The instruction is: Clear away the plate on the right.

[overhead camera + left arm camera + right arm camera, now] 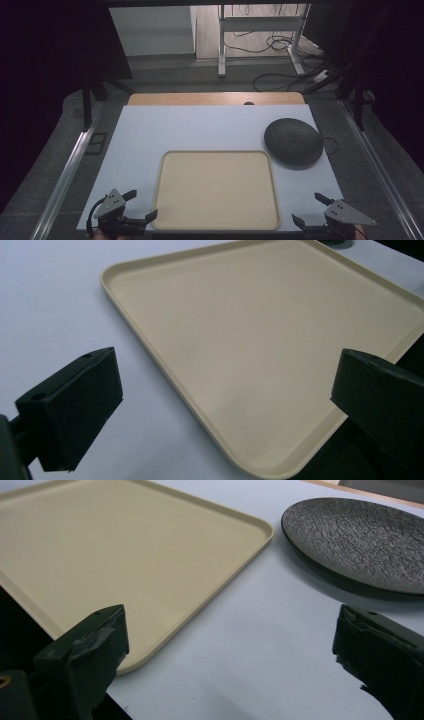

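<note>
Both my tongs, left (pixel 141 205) and right (pixel 307 208), gape empty at the bottom corners, flanking the tray (pixel 216 224). Plate (pixel 293 141) sits upper right on the worktop (pixel 200 127); I'd reach for it next.

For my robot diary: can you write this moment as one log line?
left gripper: open, empty | right gripper: open, empty | tray: bare, between grippers | plate: beside tray

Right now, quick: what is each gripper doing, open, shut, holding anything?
Left gripper: open, nothing held, beside the tray.
Right gripper: open, nothing held, short of the dark plate.
</note>
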